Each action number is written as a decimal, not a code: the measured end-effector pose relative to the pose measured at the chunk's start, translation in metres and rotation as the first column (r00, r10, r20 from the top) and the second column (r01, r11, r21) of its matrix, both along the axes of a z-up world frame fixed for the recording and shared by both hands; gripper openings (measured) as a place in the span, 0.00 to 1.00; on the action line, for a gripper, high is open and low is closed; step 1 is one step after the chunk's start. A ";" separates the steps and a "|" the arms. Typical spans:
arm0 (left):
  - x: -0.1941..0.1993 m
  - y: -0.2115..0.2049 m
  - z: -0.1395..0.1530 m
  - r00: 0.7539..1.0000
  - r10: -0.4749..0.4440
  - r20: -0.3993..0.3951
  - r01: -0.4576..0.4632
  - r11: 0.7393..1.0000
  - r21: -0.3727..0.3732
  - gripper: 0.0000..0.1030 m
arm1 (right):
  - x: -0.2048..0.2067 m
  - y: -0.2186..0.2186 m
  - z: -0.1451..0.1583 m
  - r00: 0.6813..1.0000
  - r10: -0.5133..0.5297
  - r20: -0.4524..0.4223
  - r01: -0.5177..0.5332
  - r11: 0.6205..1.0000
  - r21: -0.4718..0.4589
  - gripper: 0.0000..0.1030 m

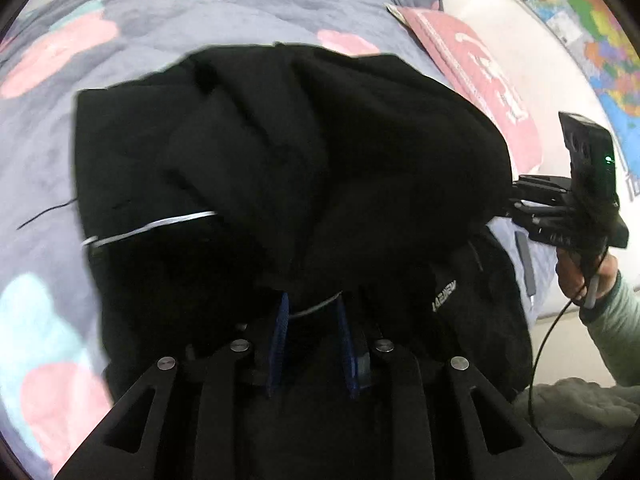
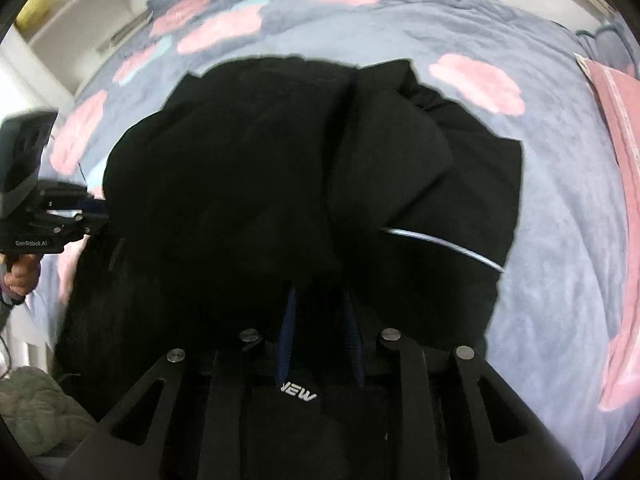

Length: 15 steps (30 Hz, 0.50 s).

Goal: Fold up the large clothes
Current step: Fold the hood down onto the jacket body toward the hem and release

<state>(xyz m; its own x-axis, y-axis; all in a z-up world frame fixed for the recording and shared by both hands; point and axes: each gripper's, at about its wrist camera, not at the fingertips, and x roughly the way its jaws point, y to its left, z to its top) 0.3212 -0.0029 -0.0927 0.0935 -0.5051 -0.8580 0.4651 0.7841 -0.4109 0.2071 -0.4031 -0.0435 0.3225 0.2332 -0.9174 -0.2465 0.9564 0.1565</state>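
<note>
A large black jacket (image 1: 280,152) with thin silver piping lies bunched on the bed; it also fills the right wrist view (image 2: 260,168). My left gripper (image 1: 312,304) is shut on a fold of the jacket's near edge, blue pads pinching fabric. My right gripper (image 2: 320,300) is shut on another fold of the same edge. The right gripper also shows in the left wrist view (image 1: 516,204) at the jacket's right side, and the left gripper in the right wrist view (image 2: 96,212) at its left side. White lettering shows on the jacket (image 2: 298,392).
The bed has a grey-lilac quilt (image 1: 180,32) with pink and teal blobs. A pink pillow (image 1: 480,68) lies at the right, a wall map (image 1: 592,40) behind it. White shelves (image 2: 80,12) stand at the left. A grey-green cloth (image 1: 580,404) lies low by the bed.
</note>
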 end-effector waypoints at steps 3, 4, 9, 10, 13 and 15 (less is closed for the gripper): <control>0.007 0.022 0.034 0.997 0.058 0.060 -0.056 0.998 -0.036 0.26 | 0.018 -0.008 0.039 0.996 -0.035 0.078 0.032 0.999 0.037 0.34; 0.012 0.026 0.049 0.993 0.077 0.087 -0.072 0.995 -0.062 0.28 | 0.029 -0.007 0.051 0.994 -0.045 0.103 0.039 0.997 0.061 0.39; 0.053 0.011 0.092 0.979 0.147 0.141 -0.118 0.973 -0.198 0.39 | 0.082 0.017 0.071 0.986 -0.111 0.128 0.089 0.982 0.164 0.52; 0.064 0.004 0.090 0.980 0.162 0.117 -0.134 0.967 -0.217 0.39 | 0.087 0.022 0.066 0.987 -0.118 0.112 0.100 0.983 0.155 0.52; 0.092 -0.019 0.061 0.984 0.176 0.010 -0.169 0.959 -0.229 0.39 | 0.103 0.037 0.028 0.993 -0.117 0.018 0.114 0.985 0.127 0.52; 0.102 -0.027 0.022 0.980 0.172 -0.103 -0.191 0.955 -0.227 0.39 | 0.101 0.046 -0.017 0.994 -0.085 -0.075 0.092 0.990 0.105 0.52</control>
